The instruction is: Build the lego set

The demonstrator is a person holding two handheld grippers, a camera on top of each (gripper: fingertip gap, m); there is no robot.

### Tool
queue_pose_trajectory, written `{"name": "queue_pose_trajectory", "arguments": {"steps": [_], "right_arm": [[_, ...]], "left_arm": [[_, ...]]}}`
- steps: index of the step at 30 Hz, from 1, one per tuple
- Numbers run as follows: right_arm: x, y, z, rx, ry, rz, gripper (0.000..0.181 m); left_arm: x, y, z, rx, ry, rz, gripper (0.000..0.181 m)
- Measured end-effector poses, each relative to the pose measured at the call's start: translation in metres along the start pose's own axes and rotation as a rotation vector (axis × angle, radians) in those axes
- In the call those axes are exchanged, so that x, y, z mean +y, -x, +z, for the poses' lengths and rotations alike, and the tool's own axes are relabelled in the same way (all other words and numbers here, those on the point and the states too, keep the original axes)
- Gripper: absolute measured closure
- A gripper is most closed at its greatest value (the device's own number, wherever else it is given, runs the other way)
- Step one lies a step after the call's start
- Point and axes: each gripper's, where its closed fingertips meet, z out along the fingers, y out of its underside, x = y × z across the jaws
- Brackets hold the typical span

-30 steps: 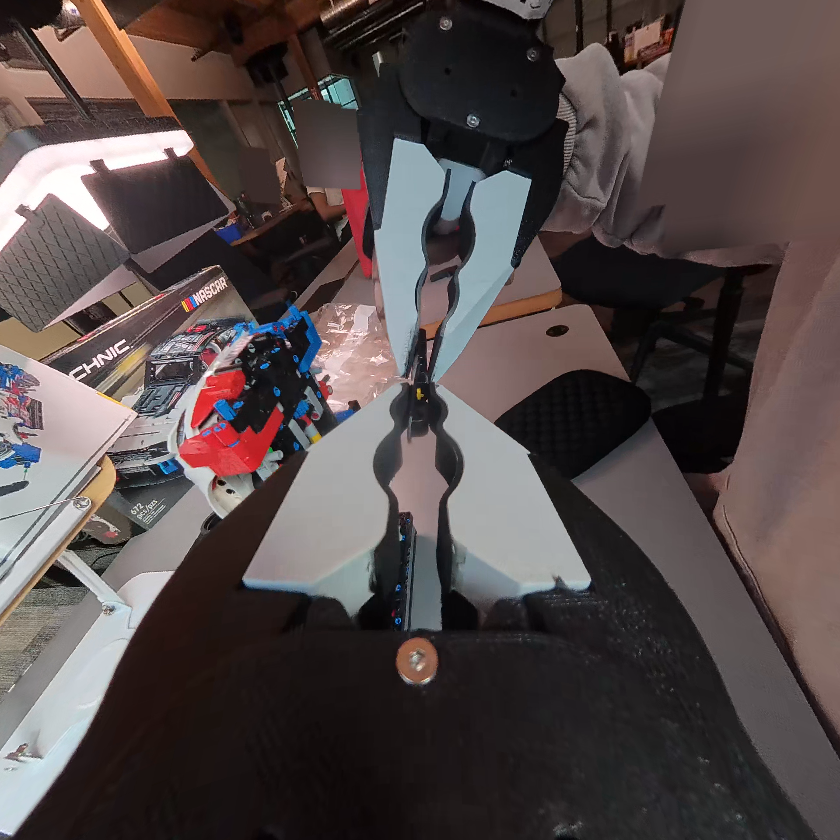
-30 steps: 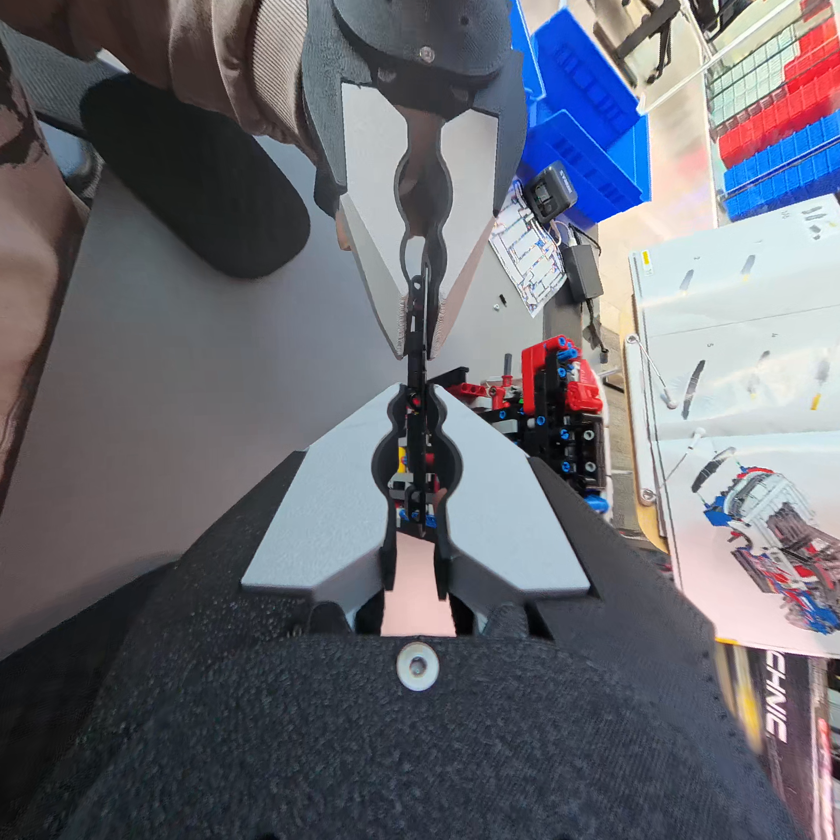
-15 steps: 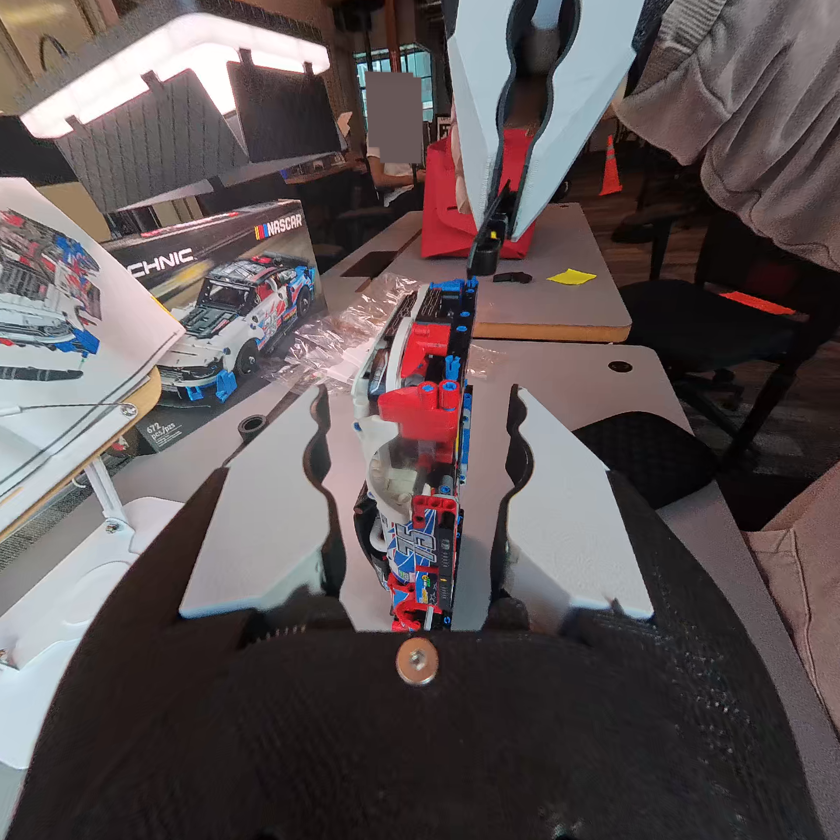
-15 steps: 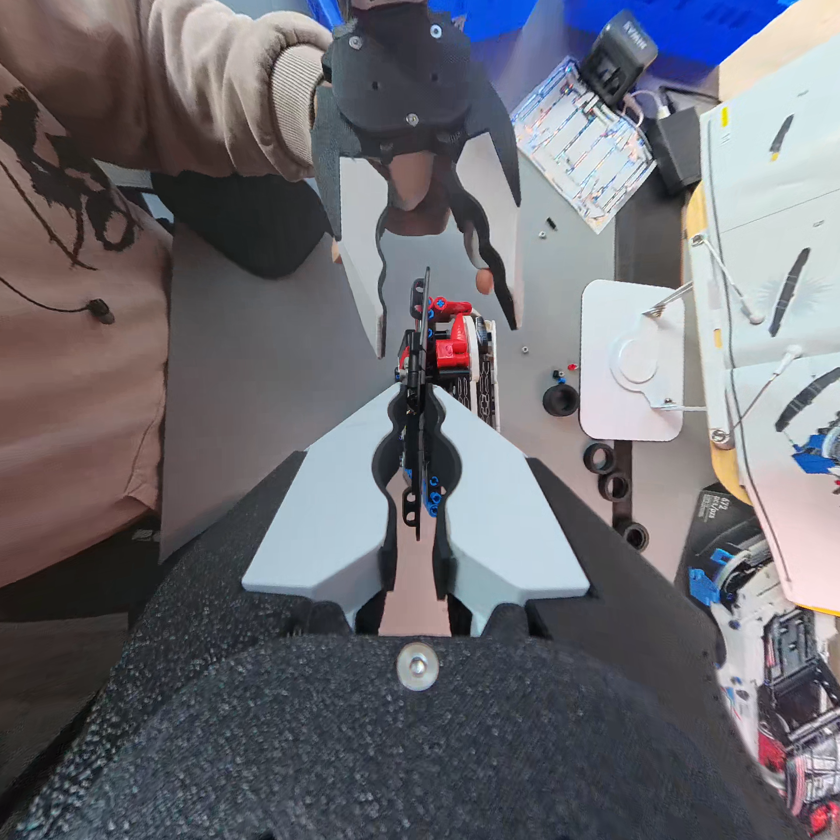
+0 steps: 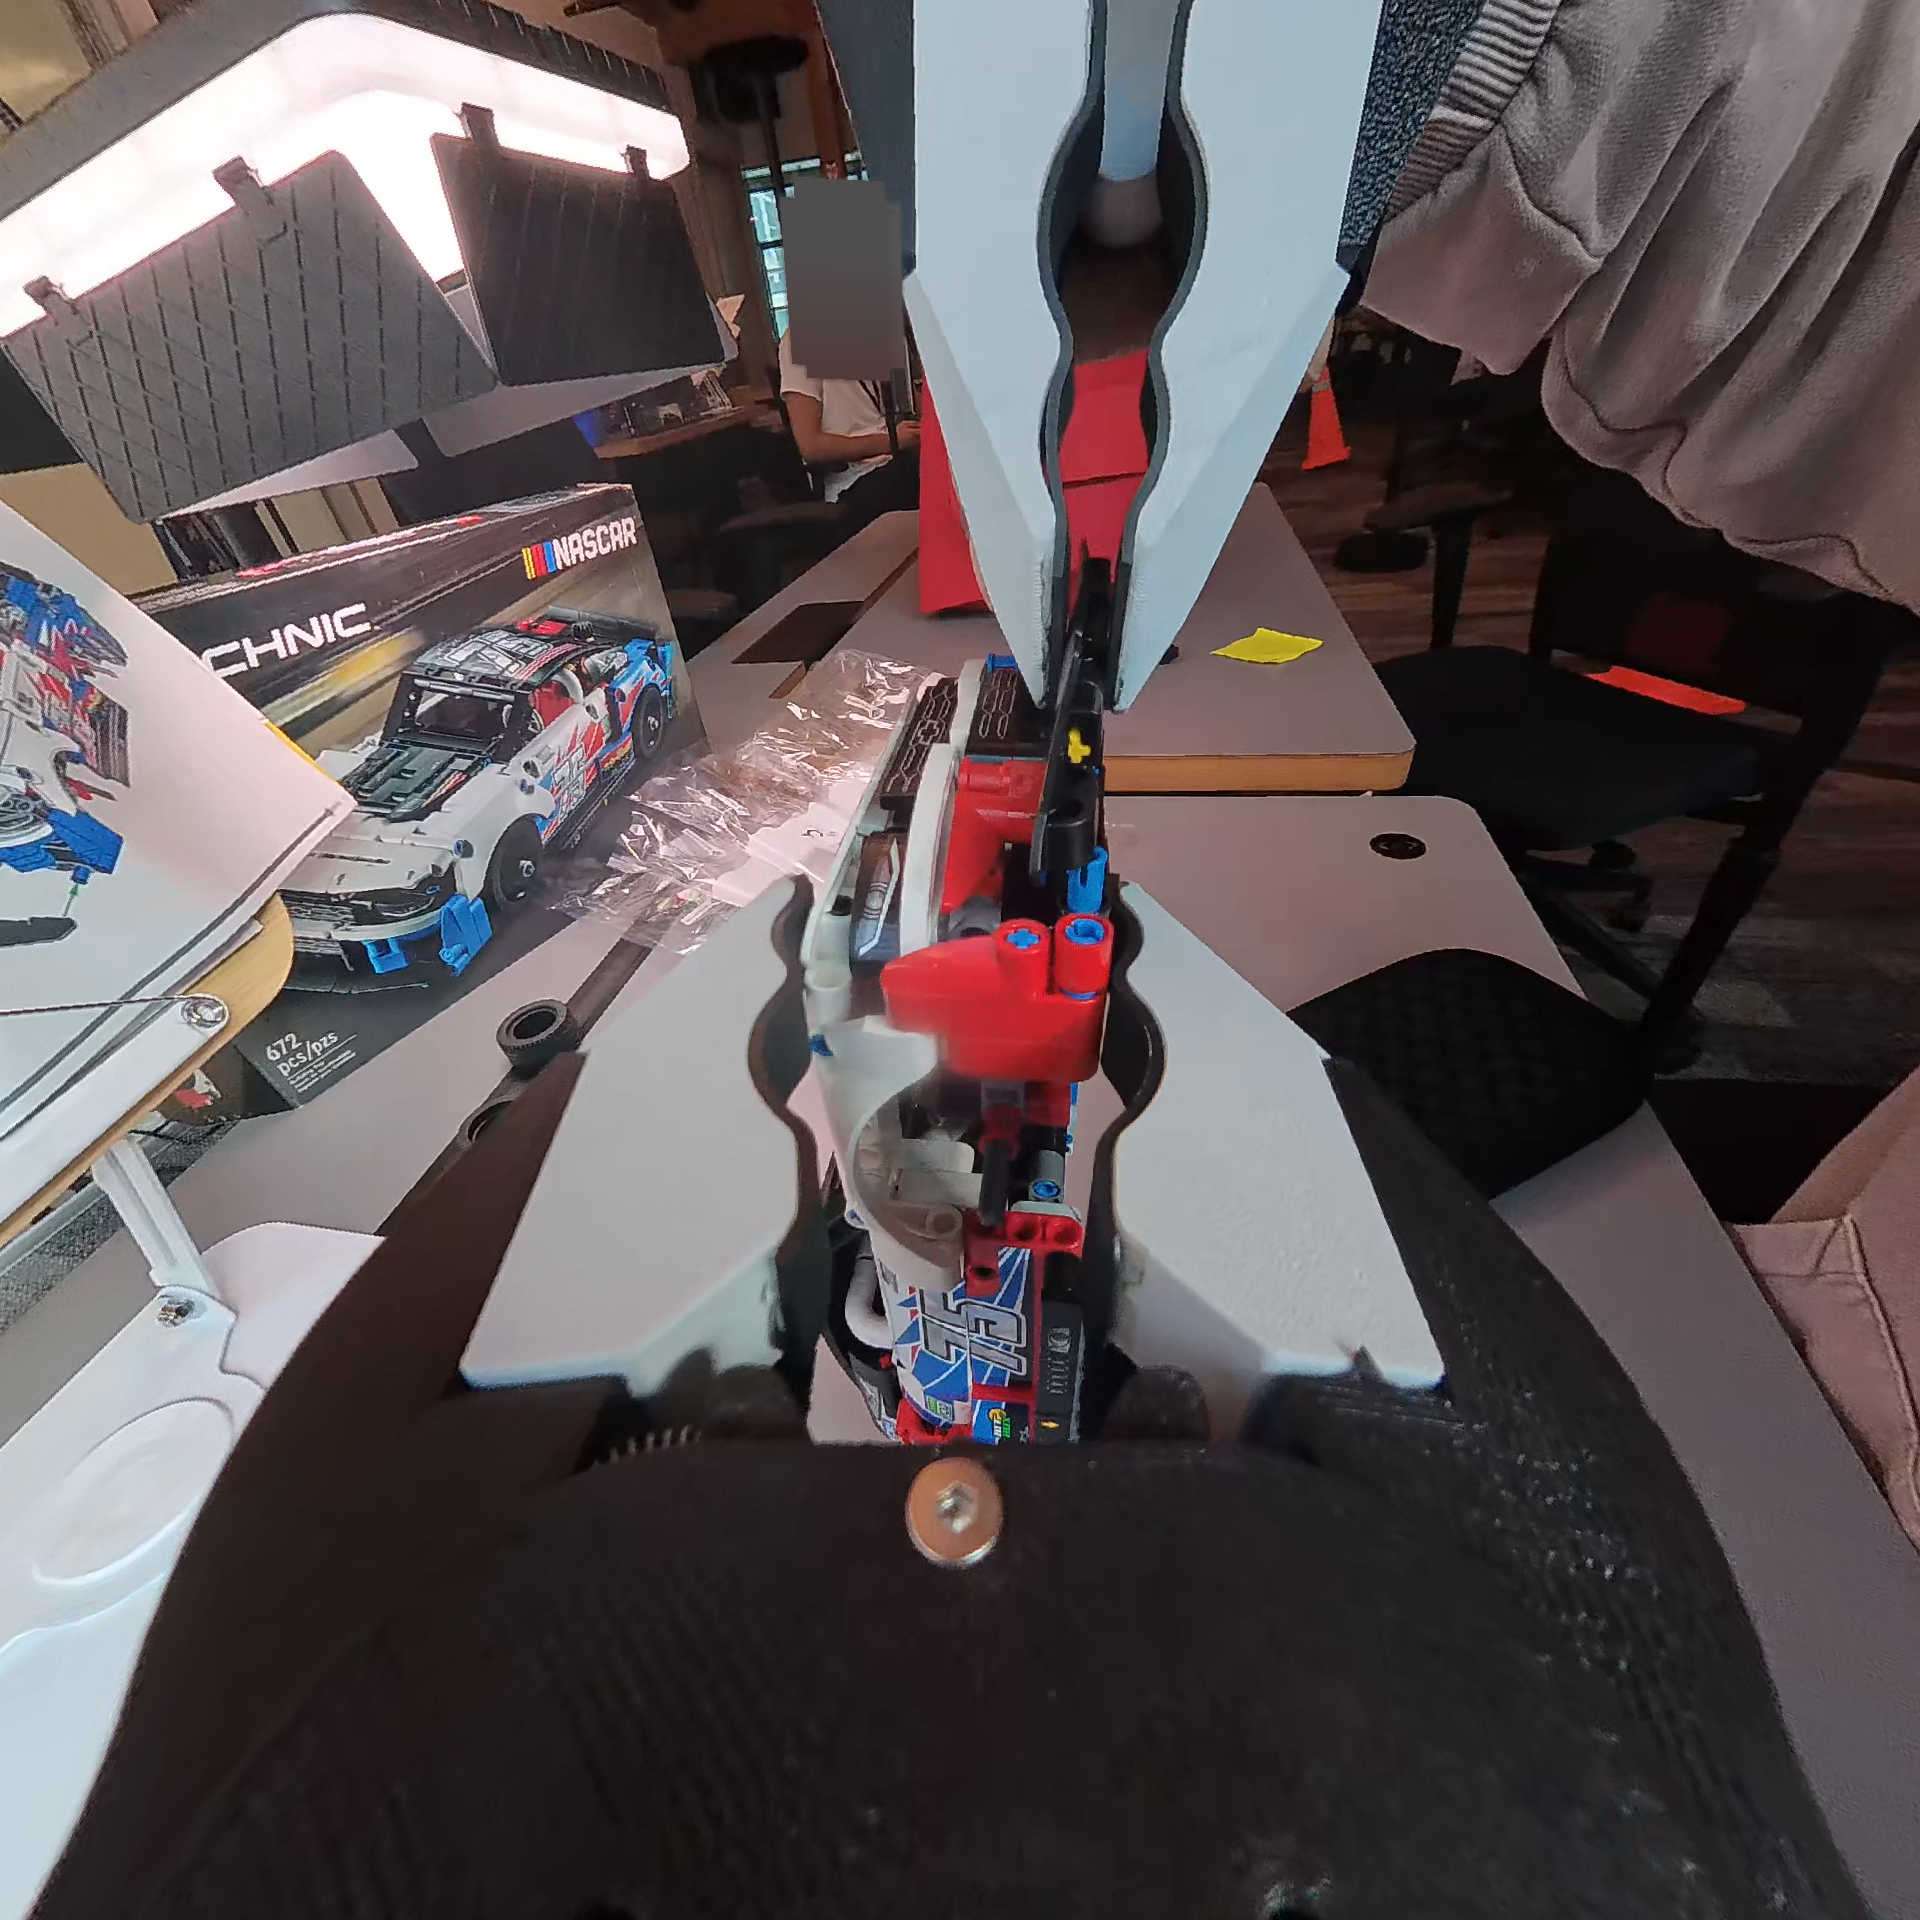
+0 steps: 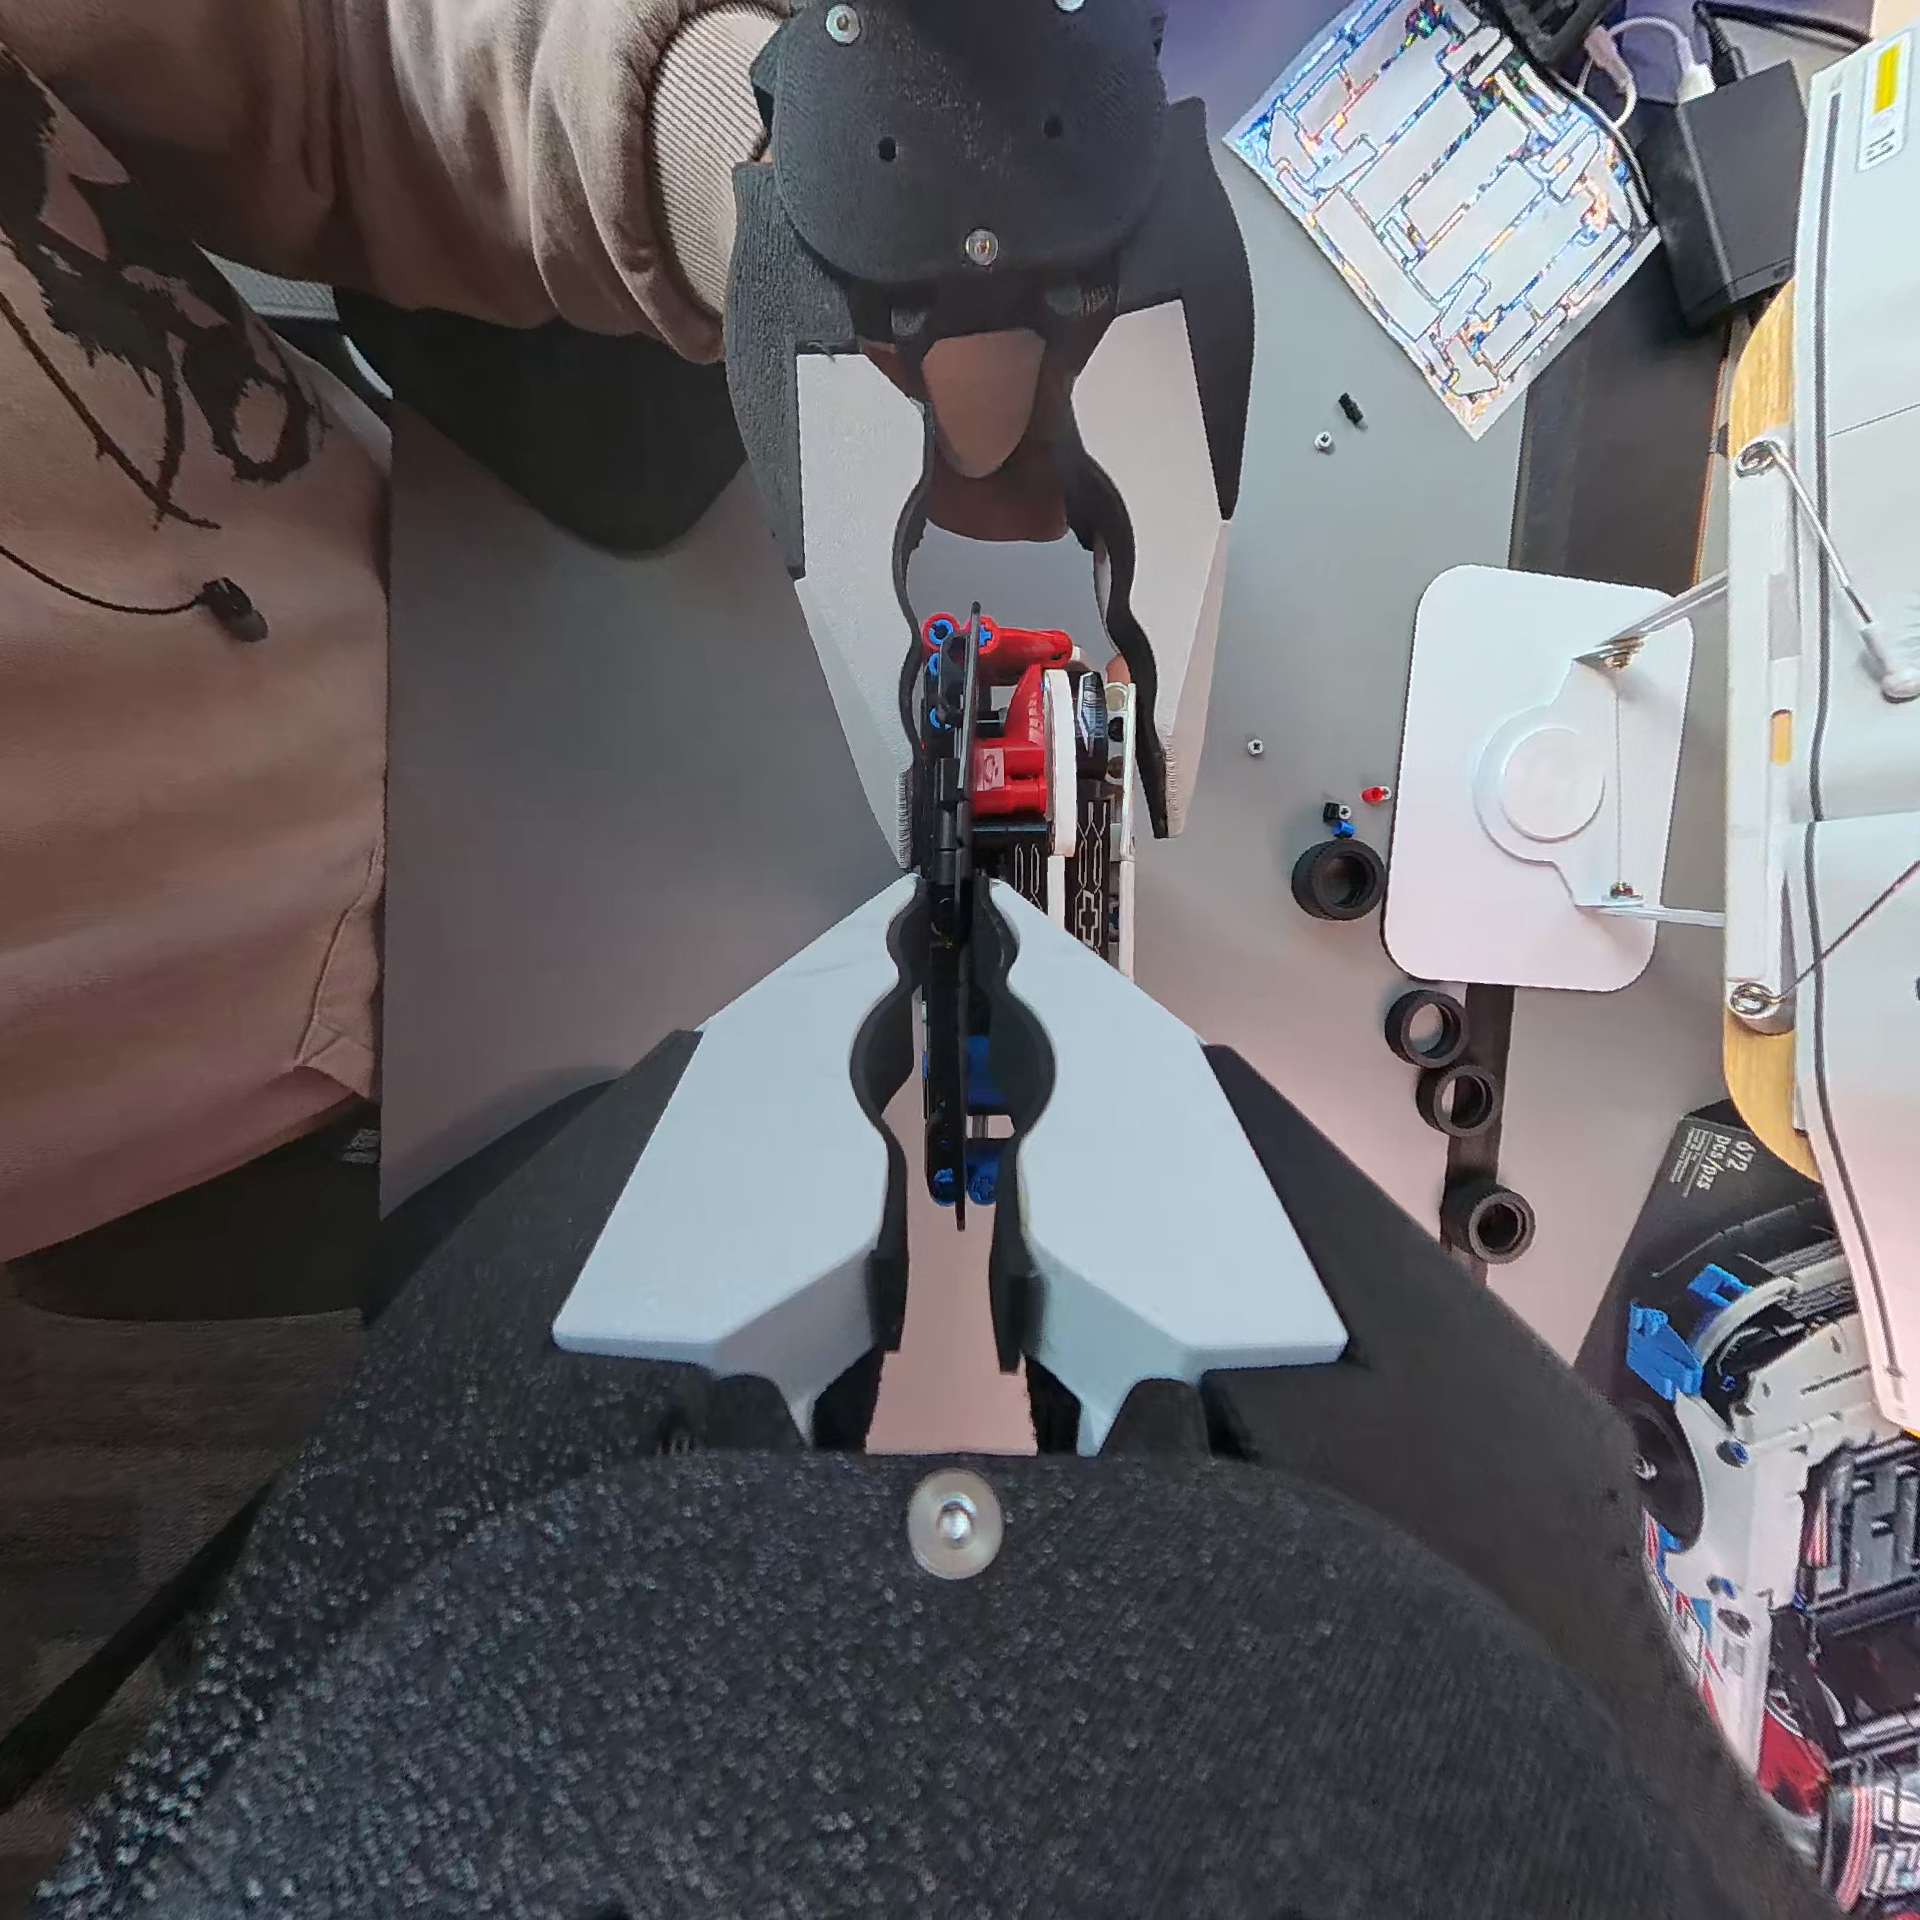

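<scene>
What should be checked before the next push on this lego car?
1. Left gripper clamped on the car: ok.
2. Right gripper shut on the black piece: ok.
3. Piece lying along the car's side, its far end by the blue pins: ok.
4. Piece seated on those pins: cannot tell.
5. Loose tyres lying apart from the car: ok.
</scene>
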Motion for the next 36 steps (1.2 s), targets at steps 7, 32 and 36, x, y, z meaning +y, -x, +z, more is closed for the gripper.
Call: {"name": "queue_pose_trajectory", "arguments": {"steps": [7,32,36], "right_arm": [[0.0005,0.0001,0.0030,-0.005,0.002,-0.008,0.176],[-0.0016,-0.0038,0.0068,-0.017,-0.006,0.076,0.177],[-0.0017,-0.0041,0.0070,-0.026,-0.017,0.098,0.176]], "left_arm": [[0.0003,0.0007,0.0000,0.032,0.001,0.005,0.127],[-0.0006,0.0031,-0.0007,0.143,-0.051,0.008,0.128],[-0.0006,0.0034,-0.0009,0.145,-0.056,0.000,0.128]]}}
